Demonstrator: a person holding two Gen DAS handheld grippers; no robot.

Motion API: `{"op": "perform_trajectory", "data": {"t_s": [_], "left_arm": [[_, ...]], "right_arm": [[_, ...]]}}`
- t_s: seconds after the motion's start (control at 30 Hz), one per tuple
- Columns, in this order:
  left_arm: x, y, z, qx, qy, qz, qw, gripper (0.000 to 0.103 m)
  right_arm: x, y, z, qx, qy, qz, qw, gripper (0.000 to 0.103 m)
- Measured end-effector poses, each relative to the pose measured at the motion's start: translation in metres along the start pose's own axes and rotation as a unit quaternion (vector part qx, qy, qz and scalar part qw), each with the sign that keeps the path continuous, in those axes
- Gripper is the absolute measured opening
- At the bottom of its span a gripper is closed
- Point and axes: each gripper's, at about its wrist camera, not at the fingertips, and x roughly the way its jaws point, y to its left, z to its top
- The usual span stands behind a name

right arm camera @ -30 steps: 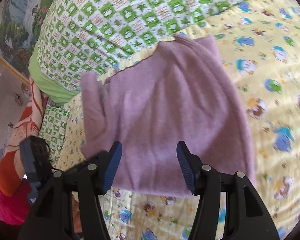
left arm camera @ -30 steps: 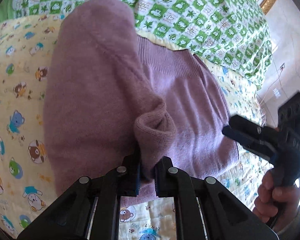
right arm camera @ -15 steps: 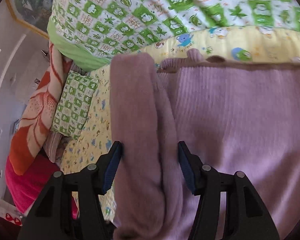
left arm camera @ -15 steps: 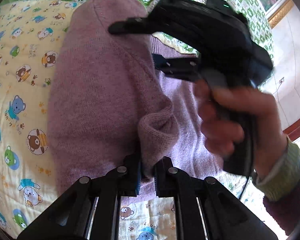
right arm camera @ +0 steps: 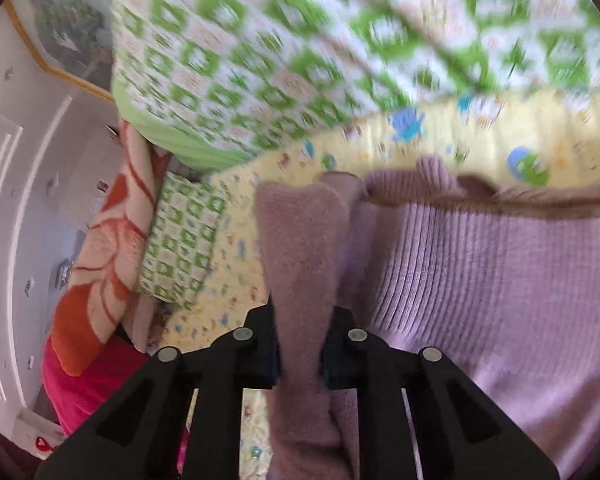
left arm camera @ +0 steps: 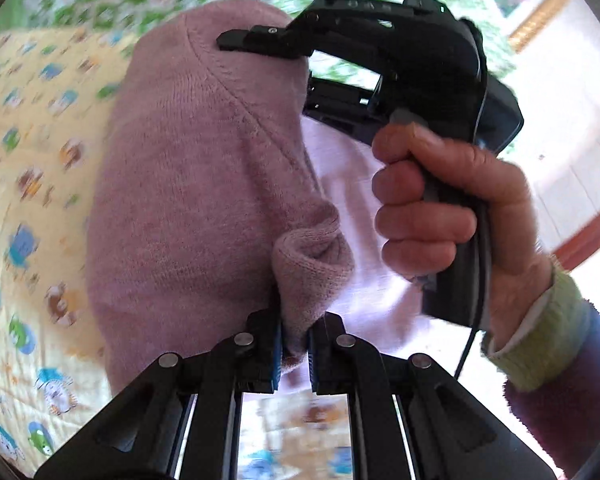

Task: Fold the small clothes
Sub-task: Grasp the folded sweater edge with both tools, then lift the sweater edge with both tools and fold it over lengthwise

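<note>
A small mauve knitted sweater lies on a yellow cartoon-print quilt. My left gripper is shut on the sweater's rolled sleeve cuff. My right gripper is shut on the folded sleeve edge beside the ribbed body. In the left wrist view the right gripper reaches over the far end of the sweater, held by a hand.
A green-and-white checked blanket lies beyond the quilt. An orange patterned blanket, a checked pillow and pink cloth sit at the left. A white wall and door stand beyond.
My right gripper has moved over the sweater to its far end and closed on the folded sleeve edge. My left gripper still holds the cuff. Both views now blur with motion.
</note>
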Motion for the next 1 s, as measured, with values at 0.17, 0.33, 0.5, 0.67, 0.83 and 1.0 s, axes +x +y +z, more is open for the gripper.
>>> {"op": "perform_trajectory", "data": {"t_s": [0.17,0.33,0.5,0.67,0.83,1.0], "left_arm": [[0.015,-0.047,0.006,0.052,0.016,-0.050,0.9973,0.008],[0.052,-0.078,-0.005,0.091,0.054,-0.066,0.9922,0.008],[0.085,-0.086,-0.014,0.120,0.086,-0.056,0.9875,0.008],[0.102,-0.079,-0.019,0.131,0.106,-0.042,0.9848,0.008],[0.117,-0.077,-0.025,0.142,0.116,-0.032,0.9826,0.008],[0.133,-0.083,-0.028,0.156,0.125,-0.020,0.9796,0.009]], "right_arm": [[-0.075,0.002,-0.006,-0.008,-0.063,-0.007,0.998,0.016],[-0.139,-0.029,-0.018,-0.009,-0.089,-0.087,0.992,0.016],[-0.172,-0.072,-0.034,0.032,-0.106,-0.124,0.986,0.016],[-0.178,-0.098,-0.046,0.053,-0.111,-0.137,0.983,0.016],[-0.174,-0.111,-0.052,0.052,-0.107,-0.154,0.981,0.016],[-0.170,-0.119,-0.053,0.050,-0.102,-0.169,0.979,0.016]]}}
